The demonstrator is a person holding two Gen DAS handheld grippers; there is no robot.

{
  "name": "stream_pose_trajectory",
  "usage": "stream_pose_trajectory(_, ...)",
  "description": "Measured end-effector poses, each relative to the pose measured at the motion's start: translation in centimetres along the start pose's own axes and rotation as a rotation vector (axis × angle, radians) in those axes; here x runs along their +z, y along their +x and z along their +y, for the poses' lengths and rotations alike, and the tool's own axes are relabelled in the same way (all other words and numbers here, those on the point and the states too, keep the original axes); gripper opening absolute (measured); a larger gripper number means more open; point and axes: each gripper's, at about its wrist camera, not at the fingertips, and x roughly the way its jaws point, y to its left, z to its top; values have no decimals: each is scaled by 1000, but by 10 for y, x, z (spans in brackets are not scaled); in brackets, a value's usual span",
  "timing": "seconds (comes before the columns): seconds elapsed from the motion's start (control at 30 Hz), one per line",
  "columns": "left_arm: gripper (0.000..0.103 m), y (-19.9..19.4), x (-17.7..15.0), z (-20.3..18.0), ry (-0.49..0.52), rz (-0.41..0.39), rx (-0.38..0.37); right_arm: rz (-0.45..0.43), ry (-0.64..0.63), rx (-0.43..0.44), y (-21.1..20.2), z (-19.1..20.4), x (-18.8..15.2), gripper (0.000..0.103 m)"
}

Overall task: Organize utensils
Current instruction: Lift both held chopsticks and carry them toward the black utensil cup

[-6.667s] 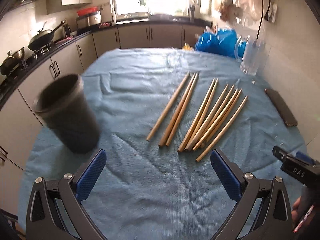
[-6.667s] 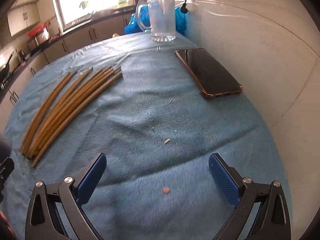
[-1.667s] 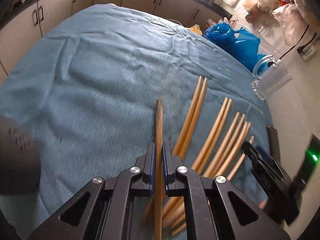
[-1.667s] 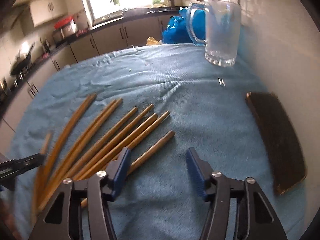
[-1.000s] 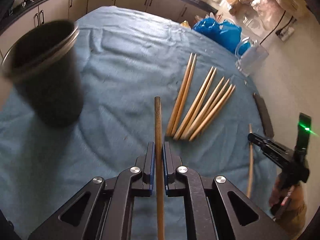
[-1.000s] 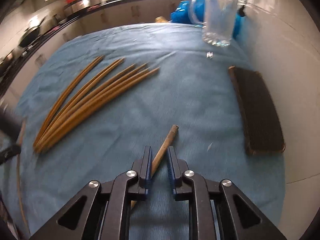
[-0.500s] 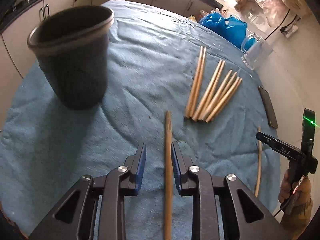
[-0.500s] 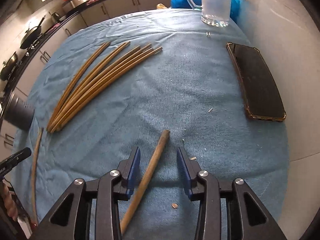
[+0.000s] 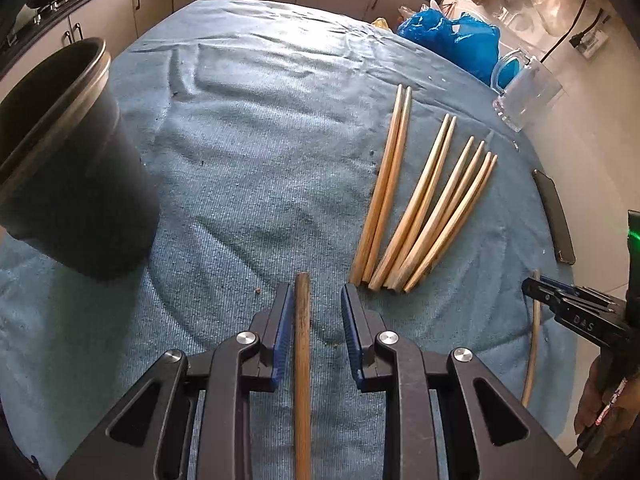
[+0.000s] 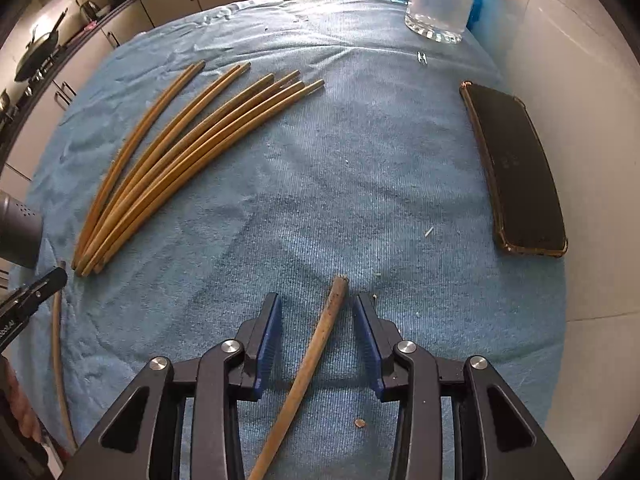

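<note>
While both grippers' jaws close w/ a chopstick (image 9: 302, 360) loose between, cloth (image 10: 360, 184) ahead lies bare.

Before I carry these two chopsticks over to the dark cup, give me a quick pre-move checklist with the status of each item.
1. Left tongs gripping their chopstick: not ok, closing, but a gap shows beside the stick.
2. Right tongs gripping their chopstick: not ok, closing, stick loose and slanted between the pads.
3. Dark cup upright, mouth open: ok.
4. Cloth between left tongs and cup free of obstacles: ok.
5. Six remaining chopsticks lying clear of both tongs: ok.
6. Phone out of the way: ok.
</note>
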Motion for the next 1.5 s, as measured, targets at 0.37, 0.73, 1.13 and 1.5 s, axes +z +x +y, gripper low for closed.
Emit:
stream_pose_trajectory(0.37,7,-65,-28,7,29,-173,-133,-234,29,145,-43,10,-33,7)
stream_pose_trajectory(0.73,7,-179,-74,4,104,-494,-187,-562,34,254,-136,43,-84,7)
stream_pose_trajectory(1.13,7,-256,-78,17,96,-639,-259,-795,-48,324,-207,94,-96,8)
stream_pose_trajectory(1.5,7,-309,-45,68,40,-767,-237,-855,-38,444,-216,149,-35,8)
